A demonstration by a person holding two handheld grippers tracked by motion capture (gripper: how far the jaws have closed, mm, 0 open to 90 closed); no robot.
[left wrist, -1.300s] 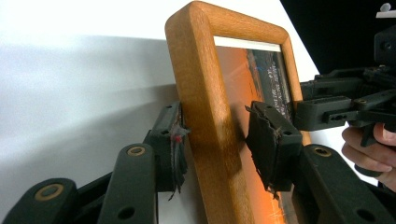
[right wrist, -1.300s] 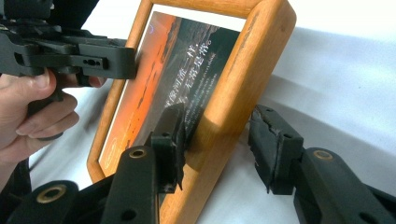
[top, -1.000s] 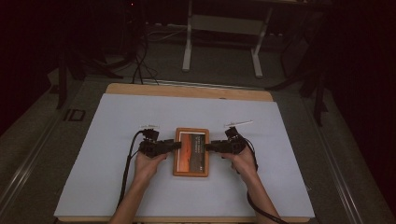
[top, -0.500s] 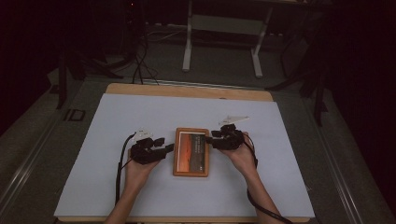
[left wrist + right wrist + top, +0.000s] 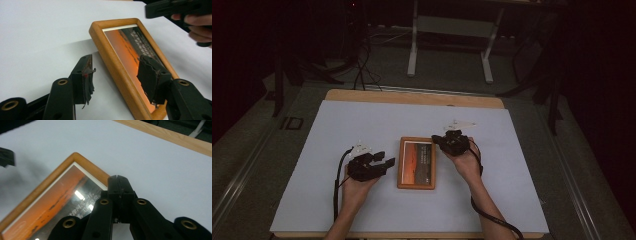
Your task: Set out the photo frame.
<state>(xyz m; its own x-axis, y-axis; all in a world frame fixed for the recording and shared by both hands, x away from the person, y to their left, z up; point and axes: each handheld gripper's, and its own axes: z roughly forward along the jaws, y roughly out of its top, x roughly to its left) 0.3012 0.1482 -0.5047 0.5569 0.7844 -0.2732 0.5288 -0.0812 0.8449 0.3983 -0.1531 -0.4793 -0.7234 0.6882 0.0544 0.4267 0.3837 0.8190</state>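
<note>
So down at the bottom of the high view you've got two forearms coming in, one gripper in each hand. The left gripper [image 5: 384, 162] sits lower left of centre, a bit away from the picture frame [image 5: 417, 162], jaws spread apart with nothing pinched in them. In the left gripper view its two ragged pads [image 5: 87, 80] straddle the near wooden edge of the frame without touching it, one pad over the white sheet, the other hanging over the glass.

The frame itself lies flat on the white sheet [image 5: 312, 190] around the middle of the high view, an orange sunset print with some text, wooden border all round.

The right gripper [image 5: 438, 141] is just right of centre, at the frame's upper right corner. Its jaws have just been closing and now sit pressed together, nothing between them; in the right gripper view the tip [image 5: 119, 185] hovers over that corner.

Farther up, the sheet ends at the wooden table edge [image 5: 412, 97], then dark floor, cables and a metal stand [image 5: 449, 25].
</note>
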